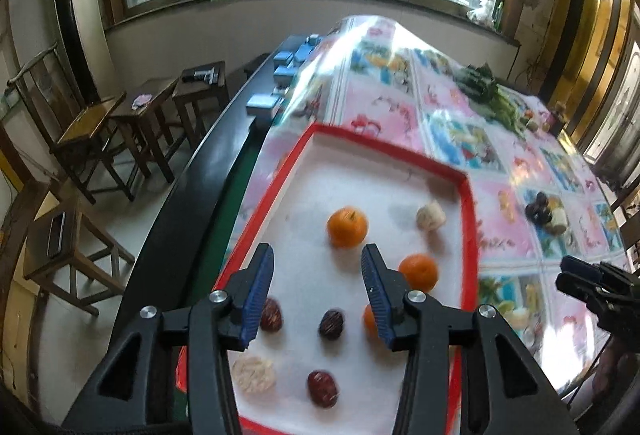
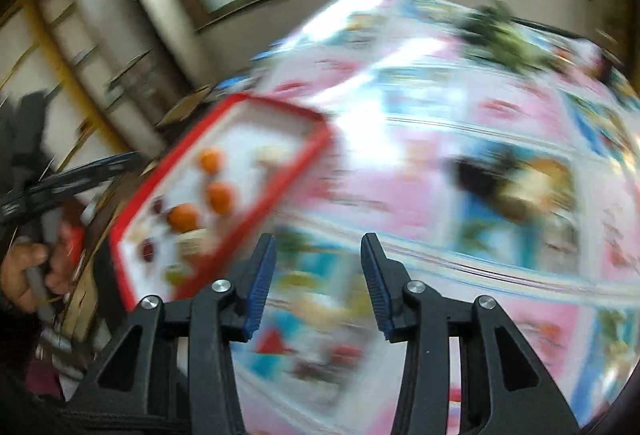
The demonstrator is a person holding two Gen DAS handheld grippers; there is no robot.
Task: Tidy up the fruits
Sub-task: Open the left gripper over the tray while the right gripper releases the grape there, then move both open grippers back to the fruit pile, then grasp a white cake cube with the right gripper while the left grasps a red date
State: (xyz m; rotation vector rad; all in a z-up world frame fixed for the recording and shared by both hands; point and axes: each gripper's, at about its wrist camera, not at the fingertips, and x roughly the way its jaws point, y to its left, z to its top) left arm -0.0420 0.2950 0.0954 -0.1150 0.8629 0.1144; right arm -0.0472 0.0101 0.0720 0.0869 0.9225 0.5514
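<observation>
A red-rimmed white tray (image 1: 471, 219) lies on the flowered table and holds three oranges (image 1: 347, 226), dark red dates (image 1: 322, 388), a brown walnut (image 1: 331, 322) and pale round pieces (image 1: 430, 216). My left gripper (image 1: 318, 289) hovers open above the tray's near half with nothing between its fingers. In the blurred right wrist view the same tray (image 2: 308, 139) sits to the left, and my right gripper (image 2: 318, 277) is open and empty over the bare tablecloth. The right gripper (image 1: 576, 275) also shows at the left view's right edge. A small pile of fruit (image 1: 546, 213) rests on the cloth right of the tray.
Green leafy vegetables (image 1: 496, 95) lie at the table's far end. Blue boxes (image 1: 262, 105) line a dark bench beside the table's left edge. Wooden stools (image 1: 148, 115) and a chair (image 1: 80, 123) stand on the floor to the left. A hand (image 2: 28, 271) grips the other tool.
</observation>
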